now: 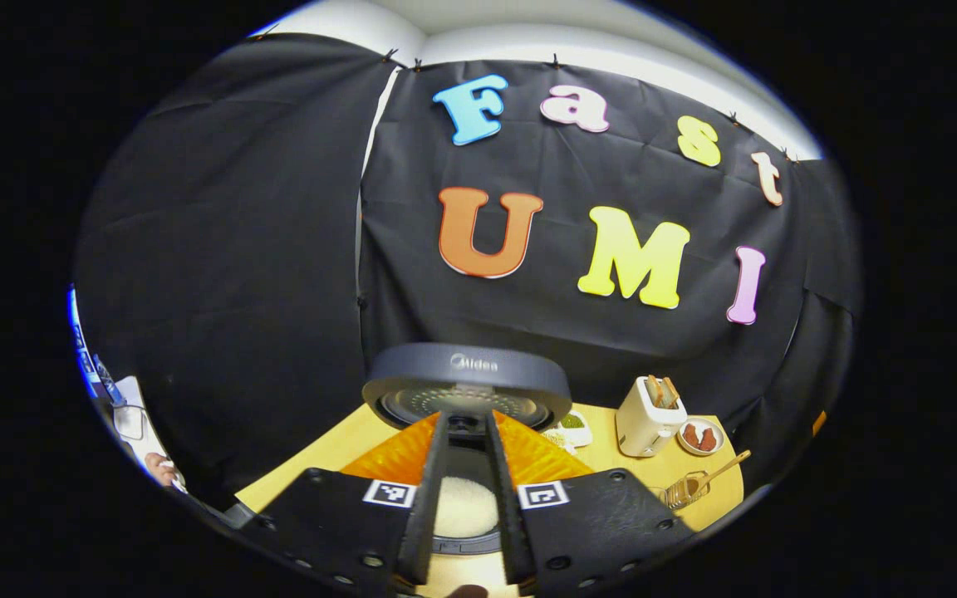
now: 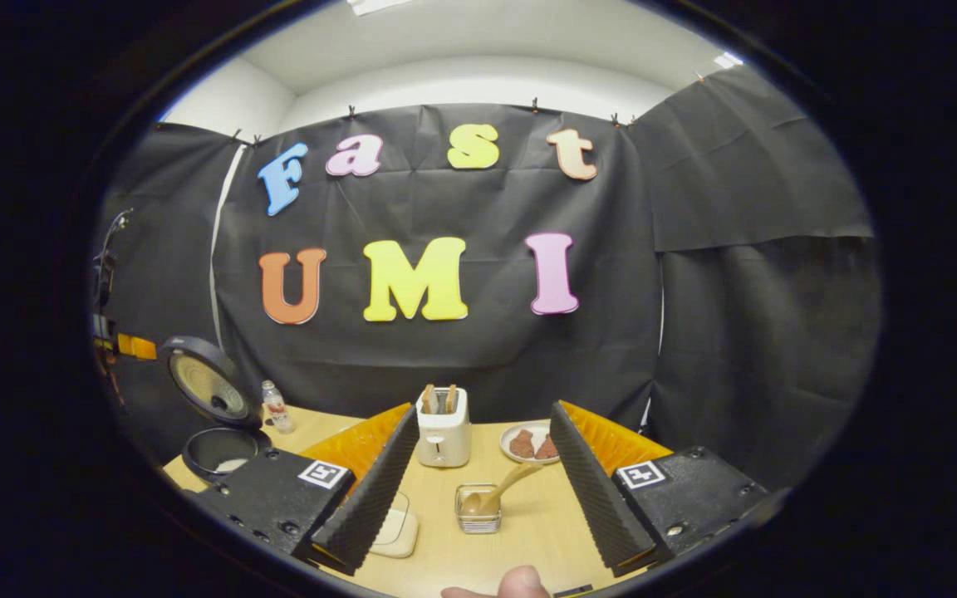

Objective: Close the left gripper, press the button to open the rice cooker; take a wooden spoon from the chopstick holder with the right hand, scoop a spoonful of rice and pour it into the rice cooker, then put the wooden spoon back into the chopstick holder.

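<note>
The rice cooker is standing open at the desk's far left, rice showing in its pot. The spoon is leaning in its holder, just near of the toaster. Risk: a tilted lift may be tipping the light holder. The right tongs are hovering wide open, empty, framing the spoon; the left tongs are hanging nearly closed, empty, over the pot.

Lid brand: "Midea", pale letters on the raised cooker lid, centre of the left gripper view.
Left gripper: square coded tags, no words.
Right gripper: the same sort of tags, lower frame.
</note>
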### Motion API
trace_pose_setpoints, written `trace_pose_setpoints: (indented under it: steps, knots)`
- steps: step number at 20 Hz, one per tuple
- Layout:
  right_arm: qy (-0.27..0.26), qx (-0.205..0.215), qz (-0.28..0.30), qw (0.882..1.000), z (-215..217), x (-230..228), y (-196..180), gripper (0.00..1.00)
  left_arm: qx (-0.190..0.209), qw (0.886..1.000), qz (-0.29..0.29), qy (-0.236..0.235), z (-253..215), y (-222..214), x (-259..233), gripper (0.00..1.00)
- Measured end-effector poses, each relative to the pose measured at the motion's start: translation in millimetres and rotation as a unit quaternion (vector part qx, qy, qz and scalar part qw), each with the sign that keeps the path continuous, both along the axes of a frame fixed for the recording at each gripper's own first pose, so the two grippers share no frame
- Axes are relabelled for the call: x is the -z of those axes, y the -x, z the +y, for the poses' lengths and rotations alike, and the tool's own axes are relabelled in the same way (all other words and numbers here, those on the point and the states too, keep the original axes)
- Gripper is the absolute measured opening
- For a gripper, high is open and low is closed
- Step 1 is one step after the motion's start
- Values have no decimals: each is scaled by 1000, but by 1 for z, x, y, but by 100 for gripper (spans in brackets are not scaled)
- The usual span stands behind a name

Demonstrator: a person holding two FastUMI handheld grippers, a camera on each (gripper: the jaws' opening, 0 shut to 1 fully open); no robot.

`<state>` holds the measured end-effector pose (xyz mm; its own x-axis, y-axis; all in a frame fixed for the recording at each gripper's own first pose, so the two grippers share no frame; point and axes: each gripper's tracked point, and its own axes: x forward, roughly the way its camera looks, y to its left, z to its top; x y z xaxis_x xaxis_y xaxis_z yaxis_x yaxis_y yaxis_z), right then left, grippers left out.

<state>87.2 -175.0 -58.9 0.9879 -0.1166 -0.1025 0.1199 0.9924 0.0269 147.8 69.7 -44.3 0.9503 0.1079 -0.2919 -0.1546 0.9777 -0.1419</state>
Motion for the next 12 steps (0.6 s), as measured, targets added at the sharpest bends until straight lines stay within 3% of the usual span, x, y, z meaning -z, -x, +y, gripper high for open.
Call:
trace_pose_setpoints:
  steps: [5, 12]
  knots:
    - [-7, -4, 3, 1000, 0, 4, 6, 100, -13, 998, -50, -25, -3, 18, -32, 96]
    - [-16, -23, 24, 999, -3, 31, 4, 100, -9, 994, -95, -49, -19, 41, -51, 94]
